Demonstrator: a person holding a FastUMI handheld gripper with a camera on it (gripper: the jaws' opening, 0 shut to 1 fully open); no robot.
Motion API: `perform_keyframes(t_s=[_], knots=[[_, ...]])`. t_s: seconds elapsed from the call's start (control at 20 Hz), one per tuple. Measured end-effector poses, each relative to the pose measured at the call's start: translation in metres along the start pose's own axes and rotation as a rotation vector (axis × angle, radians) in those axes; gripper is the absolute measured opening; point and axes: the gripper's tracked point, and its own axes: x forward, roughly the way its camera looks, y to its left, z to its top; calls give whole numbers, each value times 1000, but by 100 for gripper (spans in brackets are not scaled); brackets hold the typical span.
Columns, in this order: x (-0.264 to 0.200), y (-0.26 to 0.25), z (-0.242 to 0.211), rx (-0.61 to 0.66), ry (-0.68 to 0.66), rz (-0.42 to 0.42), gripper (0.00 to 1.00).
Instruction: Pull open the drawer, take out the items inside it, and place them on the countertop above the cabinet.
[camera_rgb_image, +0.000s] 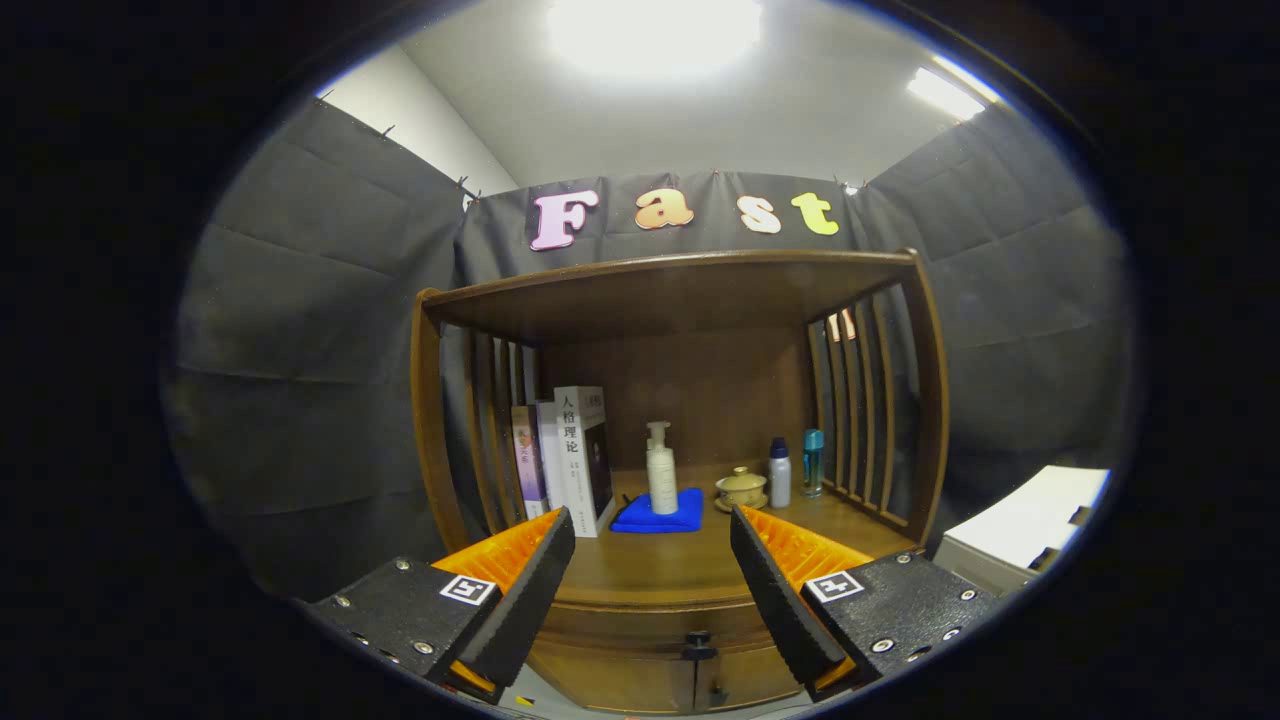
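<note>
Tool open before cabinet; books lettered.

Two ceiling lamps glare white overhead, the shelf inside stays dim but sharp, and the fisheye bends lines near the edges.

My tool hangs open before the bench; pump bottle stands on cloth mid-bench.

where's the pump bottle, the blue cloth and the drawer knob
pump bottle (662, 482): gripper view, on its white body
blue cloth (652, 518): gripper view, on its front fold under the bottle
drawer knob (697, 640): gripper view, on the dark knob below the countertop edge, between the open fingers
</note>
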Motion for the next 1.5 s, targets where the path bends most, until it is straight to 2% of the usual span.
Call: perform_keyframes(t_s=[0.25,0.7,0.95,1.05,1.25,1.5], knots=[[15,0,-46,-13,91,15,97],[34,-12,-116,-306,197,-44,97],[48,-38,-145,-217,219,-109,95],[52,-49,-158,-229,226,-152,95],[56,-49,-182,-268,242,-139,95],[55,-57,-203,-249,276,-182,94]])
